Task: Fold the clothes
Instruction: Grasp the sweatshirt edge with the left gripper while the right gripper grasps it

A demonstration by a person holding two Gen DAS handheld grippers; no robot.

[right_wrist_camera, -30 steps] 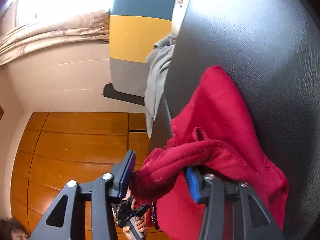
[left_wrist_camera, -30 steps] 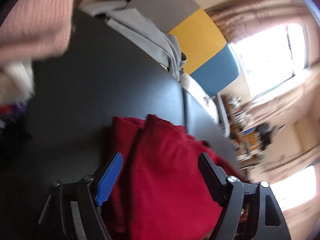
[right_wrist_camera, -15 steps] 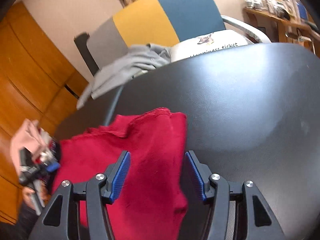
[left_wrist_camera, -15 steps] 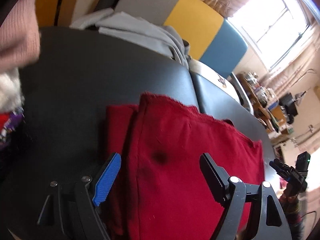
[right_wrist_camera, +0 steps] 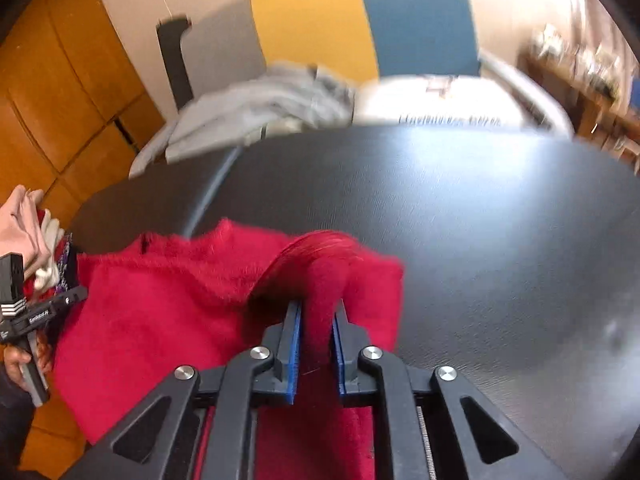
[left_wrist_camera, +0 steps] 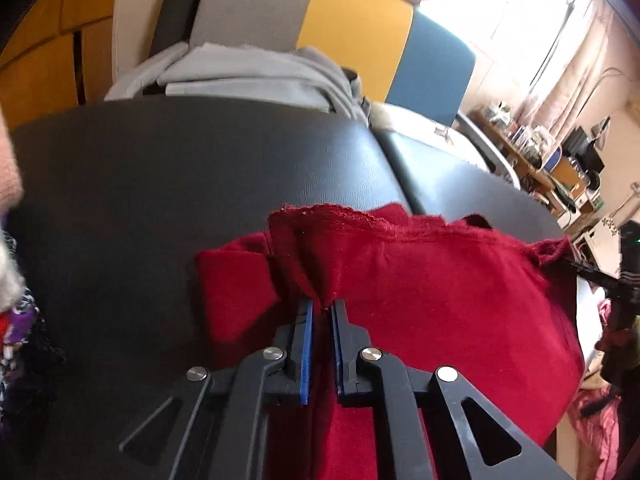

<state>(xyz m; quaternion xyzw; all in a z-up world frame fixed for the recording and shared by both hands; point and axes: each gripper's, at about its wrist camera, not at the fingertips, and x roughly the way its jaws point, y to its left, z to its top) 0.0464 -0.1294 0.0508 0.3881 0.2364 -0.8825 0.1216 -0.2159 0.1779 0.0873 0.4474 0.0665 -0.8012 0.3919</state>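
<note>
Beyond red garment [right_wrist_camera: 168, 304], unreadable lettering

The garment [left_wrist_camera: 432, 288] lay at the near edge of the worktop [left_wrist_camera: 200, 184], a bunched fold pinched in each hand-held gripper, left [left_wrist_camera: 320, 310] and right [right_wrist_camera: 316, 312]. Behind the worktop stood a chair [left_wrist_camera: 352, 32], with clothing [left_wrist_camera: 248, 76] heaped on its seat.

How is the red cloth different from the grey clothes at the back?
The red cloth is bright red, and the grey clothes are pale grey. The red cloth lies on the black table; the grey clothes are heaped behind it by the colourful chair. The left gripper and right gripper pinch the red cloth; nothing holds the grey clothes. Both look soft and crumpled.
</note>
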